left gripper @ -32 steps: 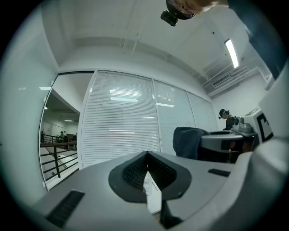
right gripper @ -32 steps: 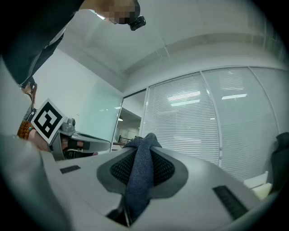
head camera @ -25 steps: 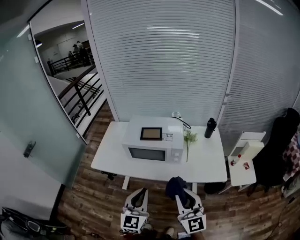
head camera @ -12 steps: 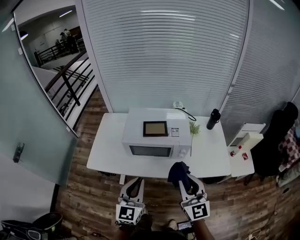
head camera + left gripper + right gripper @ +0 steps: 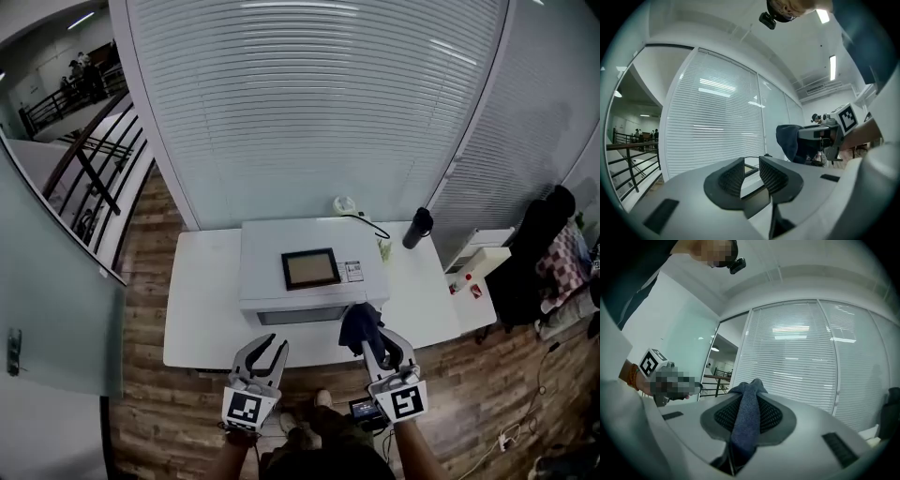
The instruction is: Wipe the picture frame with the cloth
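Note:
A dark-rimmed picture frame (image 5: 311,269) lies flat on top of a white microwave (image 5: 281,302) on the white table (image 5: 202,309). My right gripper (image 5: 372,343) is shut on a dark blue cloth (image 5: 359,325), which bunches above its jaws at the table's front edge. In the right gripper view the cloth (image 5: 746,416) runs as a strip between the pads. My left gripper (image 5: 266,350) hovers just before the table edge, left of the microwave's front. Its jaws are opening, with a narrow gap and nothing between them (image 5: 751,162).
A black bottle (image 5: 416,228), a green sprig (image 5: 383,247) and a white round object (image 5: 344,205) with a cable stand behind and right of the microwave. A small white side table (image 5: 480,265) and a chair with dark clothing (image 5: 536,255) are at the right. Slatted glass walls rise behind.
Both grippers have moved forward to the table's front edge, the cloth going along in the right one. The left jaws have parted a little.

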### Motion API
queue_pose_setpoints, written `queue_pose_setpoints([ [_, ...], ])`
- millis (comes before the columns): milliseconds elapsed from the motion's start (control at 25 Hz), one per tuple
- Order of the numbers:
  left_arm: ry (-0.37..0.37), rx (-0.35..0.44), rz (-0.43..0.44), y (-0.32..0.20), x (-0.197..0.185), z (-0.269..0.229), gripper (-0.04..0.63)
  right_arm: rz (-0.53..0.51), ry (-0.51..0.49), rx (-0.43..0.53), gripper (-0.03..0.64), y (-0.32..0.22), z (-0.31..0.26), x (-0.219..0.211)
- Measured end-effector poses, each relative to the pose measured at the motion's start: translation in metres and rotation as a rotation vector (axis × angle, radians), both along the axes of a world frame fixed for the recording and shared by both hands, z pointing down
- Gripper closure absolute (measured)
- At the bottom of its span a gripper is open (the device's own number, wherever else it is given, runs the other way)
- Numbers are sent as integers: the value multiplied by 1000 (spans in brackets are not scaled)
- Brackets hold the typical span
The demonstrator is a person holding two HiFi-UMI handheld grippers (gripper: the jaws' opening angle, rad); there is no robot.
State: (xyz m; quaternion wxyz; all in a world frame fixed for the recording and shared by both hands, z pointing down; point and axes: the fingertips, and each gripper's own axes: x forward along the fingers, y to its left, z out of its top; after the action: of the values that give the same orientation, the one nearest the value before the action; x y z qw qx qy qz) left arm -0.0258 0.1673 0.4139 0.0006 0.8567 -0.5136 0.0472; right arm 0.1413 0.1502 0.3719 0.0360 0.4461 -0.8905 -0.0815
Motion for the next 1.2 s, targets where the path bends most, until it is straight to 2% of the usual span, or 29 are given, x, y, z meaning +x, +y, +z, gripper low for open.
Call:
queue_pose_setpoints([
  [240, -89, -27, 118, -75, -3, 15, 449, 9, 2, -9, 561, -86, 10, -13],
  [360, -145, -88, 195, -116, 0, 33, 363, -16, -5, -17, 561, -135, 9, -18],
  [480, -245, -149, 270, -149, 3, 52, 294, -45, 14, -82, 561, -173, 19, -19],
  [600, -358, -171, 327, -179, 2, 69, 254, -79, 91, -156, 561, -207, 40, -25],
  [720, -349, -231, 407, -199, 2, 84, 222, -87, 137, -201, 561, -232, 65, -35],
  [840, -368, -324, 533, -213, 2, 105, 175, -69, 188, -294, 561, -252, 93, -50],
  [1000, -385, -417, 692, -218, 2, 119, 143, -18, 312, -428, 558, -266, 133, -63],
  [1080, -391, -446, 727, -218, 3, 121, 140, 24, 359, -489, 558, -269, 148, -61],
  [1200, -406, -463, 740, -220, 3, 121, 135, 72, 372, -520, 558, -273, 154, -61],
])
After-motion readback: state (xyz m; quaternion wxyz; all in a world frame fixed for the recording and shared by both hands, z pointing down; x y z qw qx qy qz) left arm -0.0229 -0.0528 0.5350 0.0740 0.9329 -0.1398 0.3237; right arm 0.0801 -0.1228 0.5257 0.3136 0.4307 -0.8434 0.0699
